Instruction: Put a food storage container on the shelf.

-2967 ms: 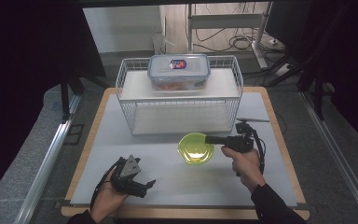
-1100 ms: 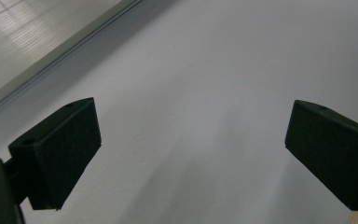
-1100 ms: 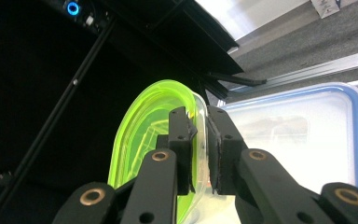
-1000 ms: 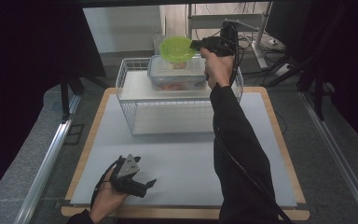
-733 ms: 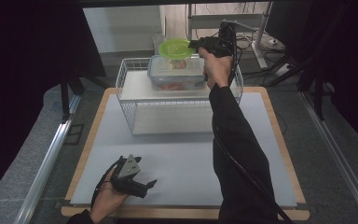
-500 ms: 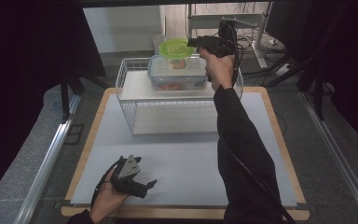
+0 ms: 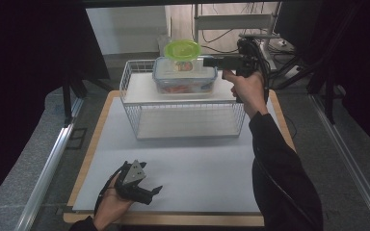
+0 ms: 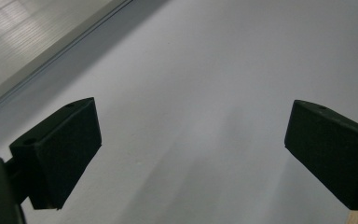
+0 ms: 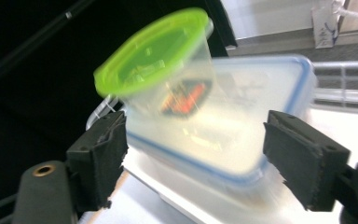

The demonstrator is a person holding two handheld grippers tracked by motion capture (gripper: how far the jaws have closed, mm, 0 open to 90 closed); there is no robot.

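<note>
- Landmark: a white wire rack (image 7: 185, 113) stands on the far half of the table mat (image 7: 192, 168).
- On top of the rack sits a clear lidded storage box (image 7: 185, 77) with a blue-edged lid; reddish contents show through its wall.
- A clear cup with a green lid (image 7: 182, 52) rests on top of that box, towards its far side. In the right gripper view the cup (image 9: 168, 70) appears tilted and blurred against the box (image 9: 242, 135).
- The right gripper (image 7: 211, 62) is held level above the rack's right end, just right of the box and pointing at it. Its jaws have just been opening and now stand wide; nothing is pressed between the pads, and the cup stands free beyond them (image 9: 193, 158).
- The left gripper (image 7: 139, 185) lies low on the mat, well in front of the rack towards its left. Its jaws are spread wide over bare mat, holding nothing (image 8: 191, 154).
</note>
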